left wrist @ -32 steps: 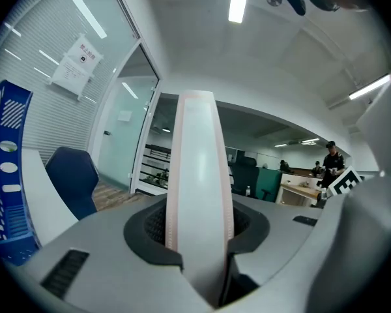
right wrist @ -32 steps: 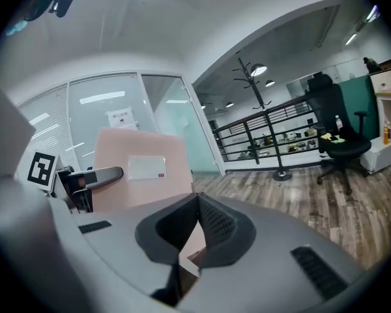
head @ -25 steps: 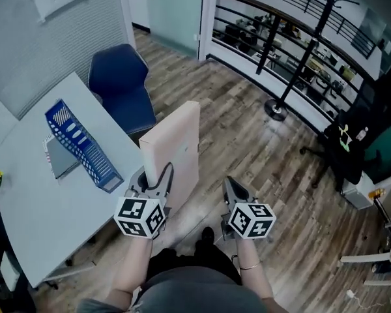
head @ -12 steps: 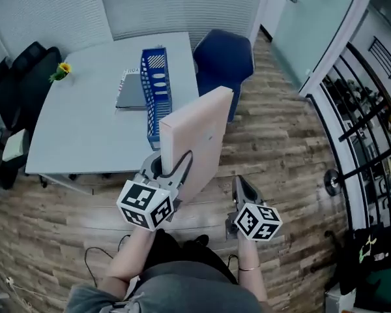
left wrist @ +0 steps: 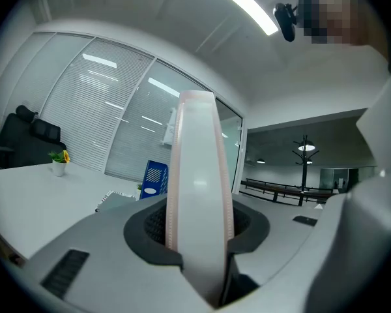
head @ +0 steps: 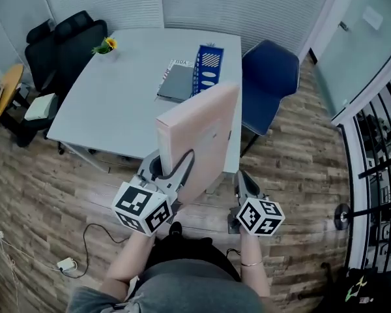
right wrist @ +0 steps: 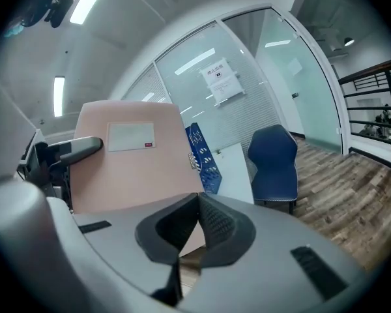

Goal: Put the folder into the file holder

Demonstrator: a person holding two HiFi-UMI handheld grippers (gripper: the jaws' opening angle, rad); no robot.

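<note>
Seen from above, a person stands on a wooden floor (head: 65, 194) at the near edge of a pale desk (head: 111, 109), with a two-fingered tool in each hand. The left gripper (head: 173, 169) holds a pale pink folder (head: 199, 135) upright by its lower edge. In the left gripper view the folder's thin edge rises straight up between the two dark fingers (left wrist: 150, 230), which are clamped on it from either side. The folder is in the air in front of the person, over the desk's near right corner and well apart from the file holder. The right gripper (head: 243, 178) is just to the right of the folder and lower down. Its own view shows its fingers (right wrist: 218, 227) closed together with nothing between them, and the folder's broad face, with a pale label near its top, to their left. The blue file holder (head: 208, 70) stands on the far right part of the desk, with cut-out openings in its side. A grey book (head: 179, 82) lies flat just beside it on the left. A small pot with a yellow flower (head: 104, 45) sits near the desk's far left corner. A blue chair (head: 270, 77) stands off the desk's right side, and black chairs (head: 65, 41) stand off its left.
</note>
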